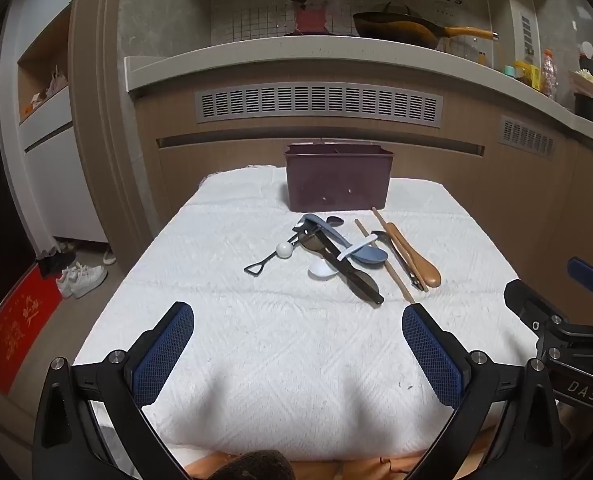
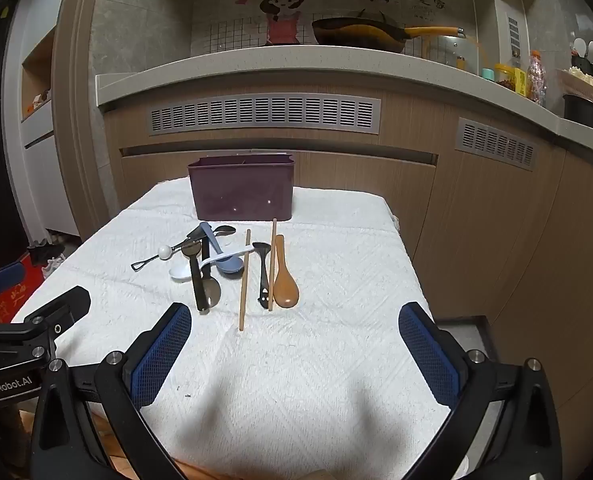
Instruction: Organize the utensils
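Both grippers gape empty — the chopstick (image 2: 244,279) lies lengthwise ahead, nearest the right gripper (image 2: 295,360), left gripper (image 1: 298,354) farther off.

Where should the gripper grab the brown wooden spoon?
Grab the wooden spoon by its thin handle at the far end, coming from above with the right gripper. It lies flat with its wide bowl nearest, and a chopstick lies close along its left side.
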The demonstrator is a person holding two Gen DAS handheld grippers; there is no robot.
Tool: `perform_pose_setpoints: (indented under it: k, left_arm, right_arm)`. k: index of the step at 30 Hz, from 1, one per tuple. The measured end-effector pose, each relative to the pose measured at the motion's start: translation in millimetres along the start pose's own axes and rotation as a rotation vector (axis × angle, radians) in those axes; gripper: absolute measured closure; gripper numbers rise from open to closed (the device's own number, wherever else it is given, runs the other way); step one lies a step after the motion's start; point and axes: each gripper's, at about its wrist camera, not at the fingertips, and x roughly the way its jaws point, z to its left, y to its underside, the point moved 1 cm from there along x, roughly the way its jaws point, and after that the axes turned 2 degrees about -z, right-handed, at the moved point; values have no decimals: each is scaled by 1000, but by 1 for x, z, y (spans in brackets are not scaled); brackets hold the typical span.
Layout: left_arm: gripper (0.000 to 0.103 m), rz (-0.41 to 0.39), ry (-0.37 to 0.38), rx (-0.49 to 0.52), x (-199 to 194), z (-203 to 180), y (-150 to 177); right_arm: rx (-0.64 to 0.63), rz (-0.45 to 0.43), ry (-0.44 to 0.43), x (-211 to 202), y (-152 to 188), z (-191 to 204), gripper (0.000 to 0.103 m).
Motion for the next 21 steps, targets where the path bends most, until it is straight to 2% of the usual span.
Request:
perform_pose_setpoints:
  k: [21]
  left_arm:
    - [0,10,3,-1,1,0,0]
  right_arm:
    - [1,8,1,1,1,0,0]
